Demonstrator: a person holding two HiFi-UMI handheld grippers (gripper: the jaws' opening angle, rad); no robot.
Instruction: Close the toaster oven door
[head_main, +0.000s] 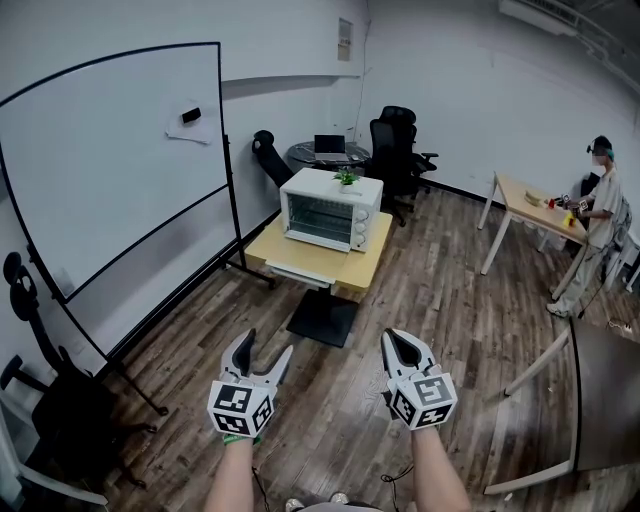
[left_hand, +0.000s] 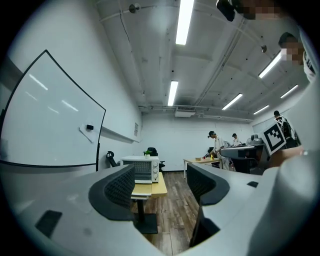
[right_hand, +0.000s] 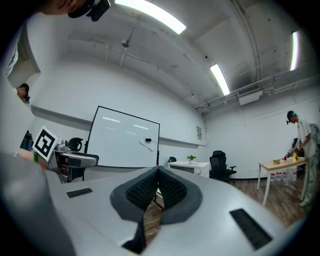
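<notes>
A white toaster oven (head_main: 332, 210) stands on a small wooden table (head_main: 367, 262) across the room, with a little potted plant (head_main: 347, 177) on top. Its door (head_main: 300, 271) hangs open, lying flat out over the table's front edge. Both grippers are held low and near me, far short of the oven. My left gripper (head_main: 268, 345) is open with nothing between its pads, and the oven (left_hand: 142, 170) shows between them in the left gripper view (left_hand: 161, 185). My right gripper (head_main: 398, 340) is shut on nothing, pads pressed together (right_hand: 158, 170).
A large rolling whiteboard (head_main: 110, 180) stands along the left wall. Black office chairs (head_main: 400, 150) and a round table with a laptop (head_main: 328, 148) sit behind the oven. A person (head_main: 600, 220) stands at a wooden table at right. Another table edge (head_main: 600, 390) lies near right.
</notes>
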